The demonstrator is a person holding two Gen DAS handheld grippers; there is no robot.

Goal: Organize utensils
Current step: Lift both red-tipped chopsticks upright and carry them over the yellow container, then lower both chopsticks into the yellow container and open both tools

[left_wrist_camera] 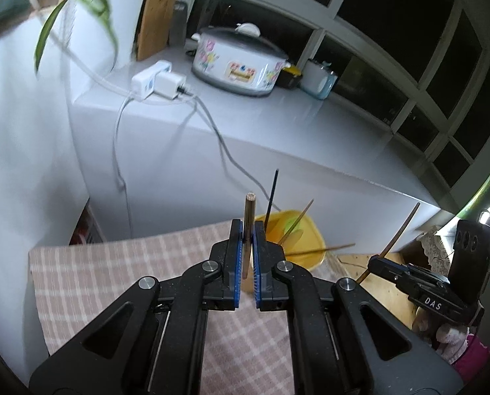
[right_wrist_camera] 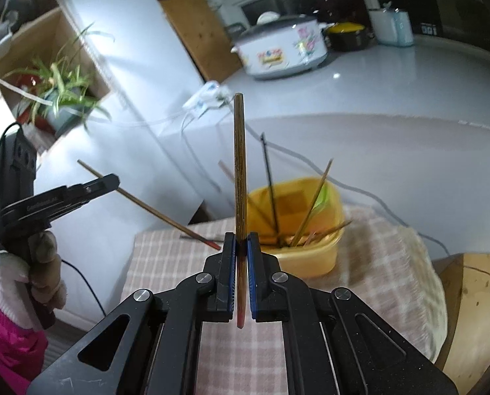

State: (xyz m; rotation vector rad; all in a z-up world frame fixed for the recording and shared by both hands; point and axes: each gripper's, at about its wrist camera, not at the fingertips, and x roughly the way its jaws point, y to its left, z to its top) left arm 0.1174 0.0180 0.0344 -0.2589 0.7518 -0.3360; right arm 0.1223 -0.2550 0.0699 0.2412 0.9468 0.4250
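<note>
My left gripper is shut on a brown wooden chopstick that points almost straight at the camera. My right gripper is shut on a second brown chopstick with a red lower tip, standing upright. Both are held above the checked cloth, short of the yellow tub, which holds several chopsticks, one of them black. In the right wrist view the left gripper shows at the left with its chopstick slanting. The right gripper and its chopstick show at the right of the left wrist view.
Behind the tub stands a white counter with a flowered rice cooker, a power strip and trailing cables. A potted plant sits at the left. A wooden surface adjoins the cloth on the right. A gloved hand grips the left tool.
</note>
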